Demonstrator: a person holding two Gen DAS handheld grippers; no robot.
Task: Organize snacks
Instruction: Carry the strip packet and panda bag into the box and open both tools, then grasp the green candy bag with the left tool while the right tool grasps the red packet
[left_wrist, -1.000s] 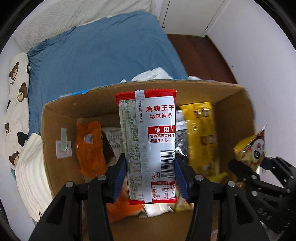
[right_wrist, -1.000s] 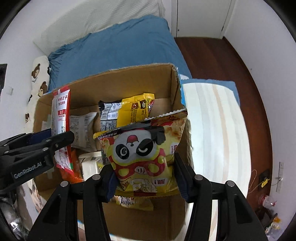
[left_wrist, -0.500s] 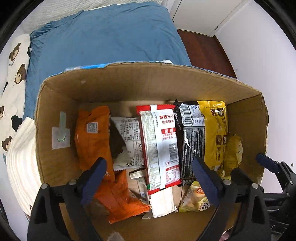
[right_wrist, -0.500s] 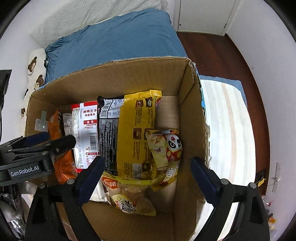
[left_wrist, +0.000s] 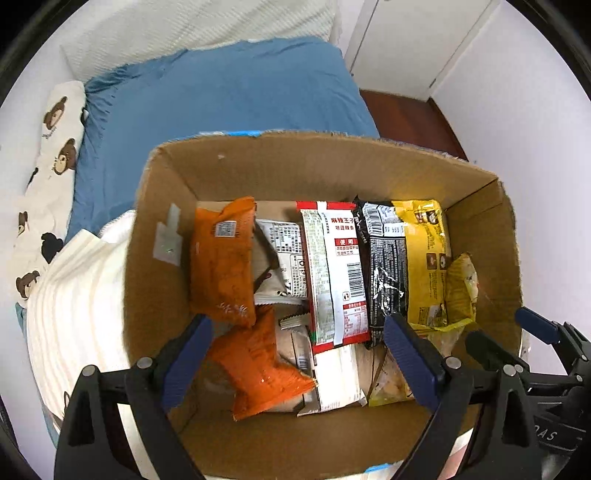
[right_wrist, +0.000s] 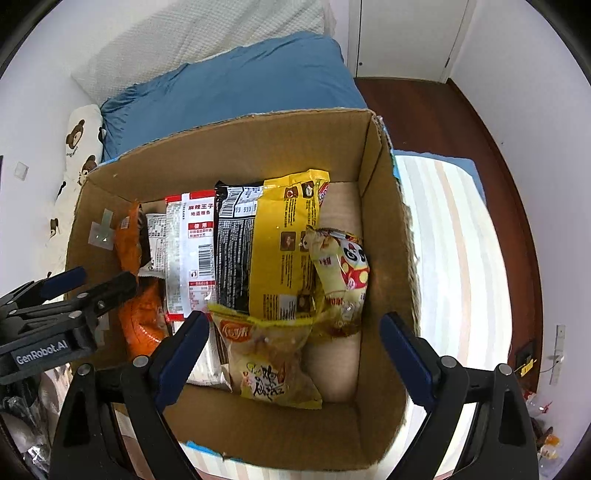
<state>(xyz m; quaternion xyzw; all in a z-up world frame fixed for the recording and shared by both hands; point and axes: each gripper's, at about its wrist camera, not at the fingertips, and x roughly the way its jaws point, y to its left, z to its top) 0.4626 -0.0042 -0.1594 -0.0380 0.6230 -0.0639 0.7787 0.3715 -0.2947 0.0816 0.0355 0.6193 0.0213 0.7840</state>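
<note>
Left gripper (left_wrist: 297, 352) & right gripper (right_wrist: 293, 349) both spread wide, empty, over snack box (right_wrist: 236, 147)

The right gripper (right_wrist: 293, 343) hangs over the cardboard box (right_wrist: 384, 206), jaws spread wide and empty. Inside lie the red-and-white packet (right_wrist: 190, 251), a black packet (right_wrist: 234, 254), a large yellow bag (right_wrist: 284, 243) and the panda snack bag (right_wrist: 343, 269) along its right edge. The left gripper (right_wrist: 107, 280) reaches in at the left, over an orange packet (right_wrist: 142, 317)

orange packet (left_wrist: 221, 258), yellow panda-print packet (right_wrist: 341, 273), brown cardboard box (left_wrist: 325, 173)
</note>
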